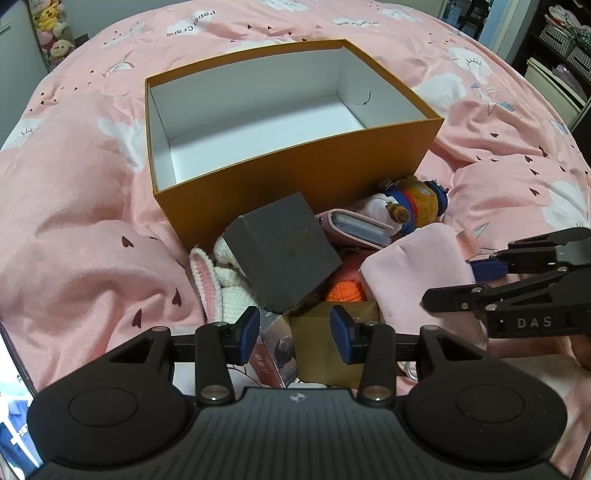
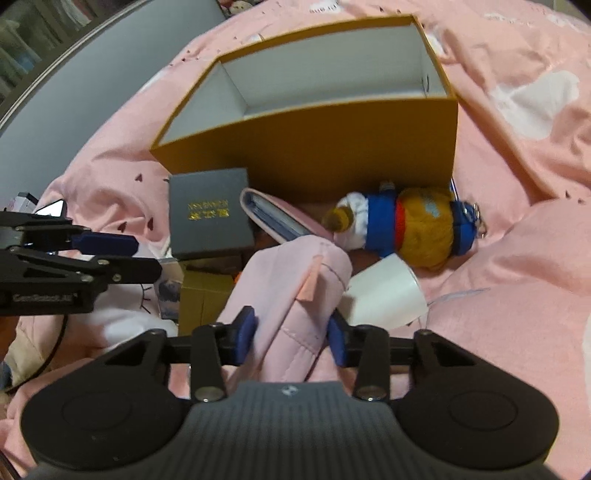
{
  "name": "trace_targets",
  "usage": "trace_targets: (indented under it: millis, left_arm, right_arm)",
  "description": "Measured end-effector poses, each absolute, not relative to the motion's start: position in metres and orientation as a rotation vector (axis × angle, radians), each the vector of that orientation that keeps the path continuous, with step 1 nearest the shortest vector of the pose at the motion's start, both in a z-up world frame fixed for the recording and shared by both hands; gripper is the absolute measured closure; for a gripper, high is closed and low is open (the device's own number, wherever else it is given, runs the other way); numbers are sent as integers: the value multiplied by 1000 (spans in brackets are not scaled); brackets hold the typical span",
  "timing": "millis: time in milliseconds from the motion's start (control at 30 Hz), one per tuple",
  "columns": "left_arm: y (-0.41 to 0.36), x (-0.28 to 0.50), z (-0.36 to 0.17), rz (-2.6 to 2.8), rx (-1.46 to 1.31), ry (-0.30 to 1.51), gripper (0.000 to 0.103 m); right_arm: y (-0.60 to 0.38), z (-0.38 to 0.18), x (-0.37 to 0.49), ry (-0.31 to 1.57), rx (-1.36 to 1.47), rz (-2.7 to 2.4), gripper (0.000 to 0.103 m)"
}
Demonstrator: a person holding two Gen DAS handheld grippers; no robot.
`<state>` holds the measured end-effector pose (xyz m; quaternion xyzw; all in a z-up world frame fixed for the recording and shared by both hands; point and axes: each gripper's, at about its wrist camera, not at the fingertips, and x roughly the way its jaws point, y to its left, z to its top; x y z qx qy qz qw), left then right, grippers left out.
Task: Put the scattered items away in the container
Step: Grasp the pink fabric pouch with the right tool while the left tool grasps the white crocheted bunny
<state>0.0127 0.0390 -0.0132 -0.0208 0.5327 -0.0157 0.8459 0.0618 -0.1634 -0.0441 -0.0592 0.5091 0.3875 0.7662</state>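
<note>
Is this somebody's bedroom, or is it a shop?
Most likely a bedroom. Everything sits on a soft pink quilt printed with clouds and paper cranes, like a bed cover. Plush toys are stacked in the far corner, and shelves with storage baskets stand by the wall.

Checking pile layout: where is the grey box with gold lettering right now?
In both views the grey box lies atop the pile, before the orange container, left of the pink wallet.

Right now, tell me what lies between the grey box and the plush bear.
A pink card wallet, lying open-edged between the grey box and the plush bear. The right wrist view shows it best; the left wrist view shows it too.
</note>
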Motion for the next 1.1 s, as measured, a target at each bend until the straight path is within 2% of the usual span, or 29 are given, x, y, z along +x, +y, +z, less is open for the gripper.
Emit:
trace_targets:
  millis: [167, 333, 533, 900, 1033, 1100]
  left_arm:
    - [48, 15, -11, -10, -68, 1114, 53]
    - [53, 16, -10, -9, -73, 1110, 53]
    - [69, 22, -16, 51, -74, 1116, 47]
    - [100, 46, -65, 64, -100, 1183, 50]
    - [108, 45, -76, 24, -172, 1156, 49]
    - [110, 46, -80, 11, -202, 1136, 56]
  right_arm:
    - [-163, -19, 52, 963, -222, 844, 68]
    - [-170, 7, 59, 815, -282, 767, 68]
    - [-179, 12, 71, 727, -361, 650, 68]
    - [-174, -18, 88, 811, -354, 641, 67]
    - [-173, -21, 89, 815, -350, 646, 66]
    - [-172, -22, 88, 815, -350, 646, 66]
